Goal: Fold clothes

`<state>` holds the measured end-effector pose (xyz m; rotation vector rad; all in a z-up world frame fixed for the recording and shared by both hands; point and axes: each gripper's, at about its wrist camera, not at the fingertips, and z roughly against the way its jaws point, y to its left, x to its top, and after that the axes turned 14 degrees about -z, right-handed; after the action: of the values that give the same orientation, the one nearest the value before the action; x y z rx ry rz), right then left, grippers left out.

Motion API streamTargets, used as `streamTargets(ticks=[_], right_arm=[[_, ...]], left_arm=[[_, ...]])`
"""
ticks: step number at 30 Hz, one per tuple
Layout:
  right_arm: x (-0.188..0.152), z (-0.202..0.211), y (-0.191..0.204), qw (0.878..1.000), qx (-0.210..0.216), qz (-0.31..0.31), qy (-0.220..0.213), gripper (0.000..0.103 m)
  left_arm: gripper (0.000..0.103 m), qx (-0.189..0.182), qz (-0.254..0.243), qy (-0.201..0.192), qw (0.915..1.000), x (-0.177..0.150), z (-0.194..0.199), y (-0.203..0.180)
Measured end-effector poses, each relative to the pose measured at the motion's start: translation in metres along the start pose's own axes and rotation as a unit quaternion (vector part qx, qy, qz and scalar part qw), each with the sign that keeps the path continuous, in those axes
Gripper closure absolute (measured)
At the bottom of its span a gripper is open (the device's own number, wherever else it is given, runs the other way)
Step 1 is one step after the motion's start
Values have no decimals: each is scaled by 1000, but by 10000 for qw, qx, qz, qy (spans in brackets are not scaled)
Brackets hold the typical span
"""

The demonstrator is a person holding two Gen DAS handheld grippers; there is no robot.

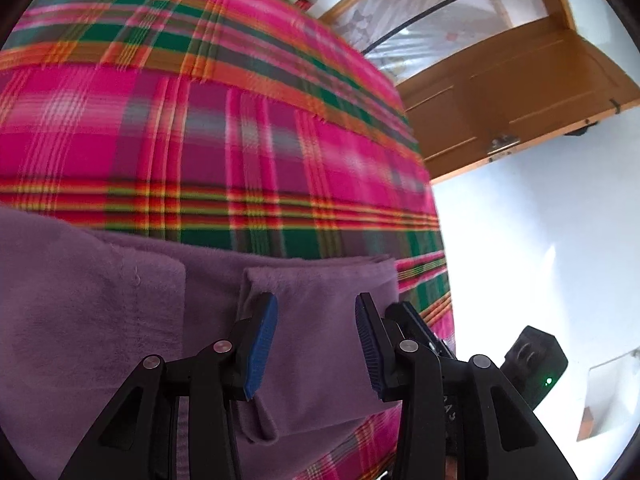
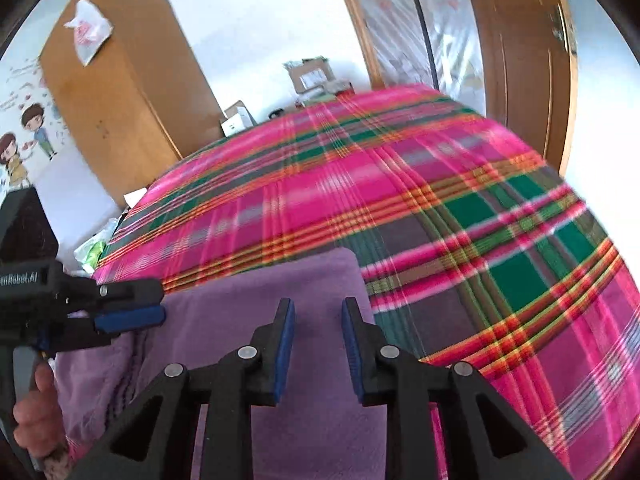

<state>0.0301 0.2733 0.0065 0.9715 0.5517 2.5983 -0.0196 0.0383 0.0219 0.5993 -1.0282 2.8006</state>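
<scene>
On the bed, left wrist view: a purple fleece garment [image 1: 312, 320] lies folded in layers near the close edge of a pink, green and orange plaid blanket [image 1: 224, 128]. Left claw [image 1: 316, 344] hangs over the garment, jaws moderately apart, blue pads [image 1: 262, 344] clear of the cloth between them; a folded flap runs under the left pad, but contact there cannot be told. Nothing gripped. Just right of it, partly hidden, sits the right claw [image 1: 416, 320], seen from the side. Beyond the bed, a wooden door [image 1: 520, 92] stands open against a white wall.

Right wrist view: same purple garment [image 2: 316, 300], its far right corner rounded, resting flat on the plaid blanket [image 2: 440, 200]. Right claw [image 2: 318, 344] is above the fleece, jaws narrow but parted, pads not pressing anything. Left claw [image 2: 156, 308] enters from the left edge over the garment's left side, seen side-on, with a person's hand [image 2: 36, 404] around its grip below. Behind the bed: a tall wooden wardrobe [image 2: 120, 92] with a plastic bag [image 2: 88, 32] hanging on it, cardboard boxes [image 2: 312, 76] against the wall, and cartoon wall stickers [image 2: 24, 140].
</scene>
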Motion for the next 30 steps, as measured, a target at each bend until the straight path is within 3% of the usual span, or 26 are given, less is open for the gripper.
streamTargets(ticks=[9,13,16,25,30], right_arm=[[-6,9,-8,9997,-176,138,-66,80],[-22,26,0,9985,121,509,-180,79],[-39,30,4,9954,-108,925,-215,78],[-50,36,0,9953,-378,861,-210,77],[-48,43,19,9952,-48,932,-300,76]], left_arm=[[61,134,26,97,9999,-6,-8,0],[61,167,-11,131,9998,-9,-8,-1],[61,180,-26,139,9997,-12,-8,-2],[61,254,-124,97,9996,-21,4,-6],[61,265,-109,-146,9995,-31,28,-4]])
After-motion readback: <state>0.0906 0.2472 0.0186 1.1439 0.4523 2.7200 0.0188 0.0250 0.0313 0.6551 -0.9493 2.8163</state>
